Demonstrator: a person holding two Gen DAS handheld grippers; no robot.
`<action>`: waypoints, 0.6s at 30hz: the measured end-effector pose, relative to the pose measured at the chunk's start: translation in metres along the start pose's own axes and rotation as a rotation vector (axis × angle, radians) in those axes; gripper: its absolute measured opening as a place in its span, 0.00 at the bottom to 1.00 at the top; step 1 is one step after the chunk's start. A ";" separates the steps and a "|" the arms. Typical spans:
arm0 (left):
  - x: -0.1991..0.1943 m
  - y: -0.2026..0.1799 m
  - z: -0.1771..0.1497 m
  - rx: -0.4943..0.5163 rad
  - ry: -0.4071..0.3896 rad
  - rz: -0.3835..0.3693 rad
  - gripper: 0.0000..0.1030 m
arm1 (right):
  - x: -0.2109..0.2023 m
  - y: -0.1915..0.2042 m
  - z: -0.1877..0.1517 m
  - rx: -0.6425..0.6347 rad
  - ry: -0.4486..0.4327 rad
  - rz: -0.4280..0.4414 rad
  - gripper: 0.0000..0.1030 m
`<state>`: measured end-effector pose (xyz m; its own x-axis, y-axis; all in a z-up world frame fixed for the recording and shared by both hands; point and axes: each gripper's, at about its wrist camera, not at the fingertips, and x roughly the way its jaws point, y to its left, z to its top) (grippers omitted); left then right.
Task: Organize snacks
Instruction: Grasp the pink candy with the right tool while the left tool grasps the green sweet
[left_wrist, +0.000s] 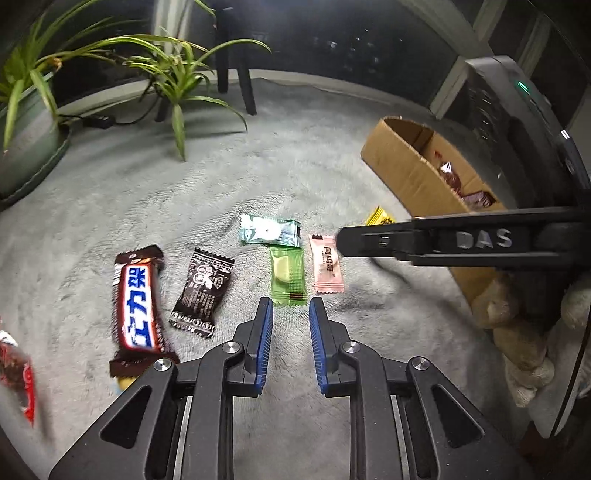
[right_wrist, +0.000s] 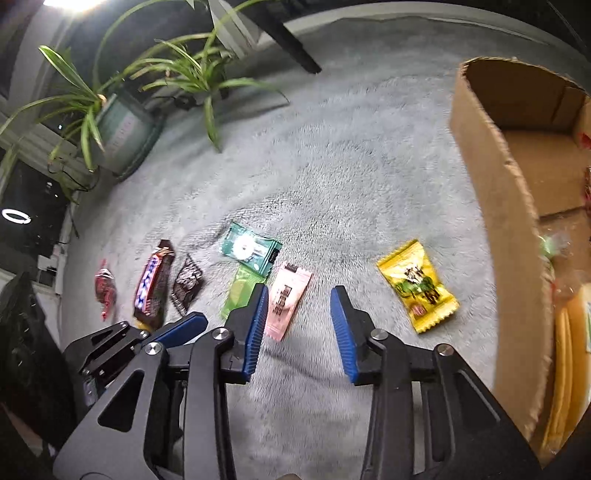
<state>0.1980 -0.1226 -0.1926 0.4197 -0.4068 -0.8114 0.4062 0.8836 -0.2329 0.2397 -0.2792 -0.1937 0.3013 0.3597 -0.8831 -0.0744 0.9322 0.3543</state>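
Note:
Several wrapped snacks lie on a grey carpet. In the left wrist view: a brown chocolate bar (left_wrist: 138, 308), a dark brown packet (left_wrist: 203, 291), a teal packet (left_wrist: 269, 230), a green packet (left_wrist: 287, 275), a pink packet (left_wrist: 327, 263). My left gripper (left_wrist: 291, 306) is open and empty just short of the green packet. My right gripper (right_wrist: 299, 295) is open and empty above the carpet, between the pink packet (right_wrist: 286, 301) and a yellow packet (right_wrist: 417, 284). A cardboard box (right_wrist: 495, 192) at the right holds some snacks.
Potted spider plants (right_wrist: 122, 122) stand at the back left, with dark chair legs (left_wrist: 240, 77) behind. A red packet (right_wrist: 105, 288) lies far left. My right gripper's body (left_wrist: 461, 240) crosses the left wrist view in front of the box (left_wrist: 406, 166).

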 end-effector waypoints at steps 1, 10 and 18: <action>0.001 -0.001 0.001 0.006 -0.001 -0.001 0.18 | 0.004 0.003 0.001 -0.010 0.005 -0.011 0.35; 0.003 0.008 -0.001 0.007 -0.017 -0.011 0.18 | 0.015 0.042 -0.004 -0.217 0.001 -0.180 0.27; 0.004 0.015 -0.001 0.007 -0.014 -0.010 0.18 | 0.007 0.029 -0.006 -0.252 0.012 -0.200 0.21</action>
<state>0.2046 -0.1110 -0.2000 0.4270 -0.4187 -0.8014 0.4162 0.8779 -0.2369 0.2339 -0.2491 -0.1910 0.3223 0.1676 -0.9317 -0.2481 0.9648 0.0877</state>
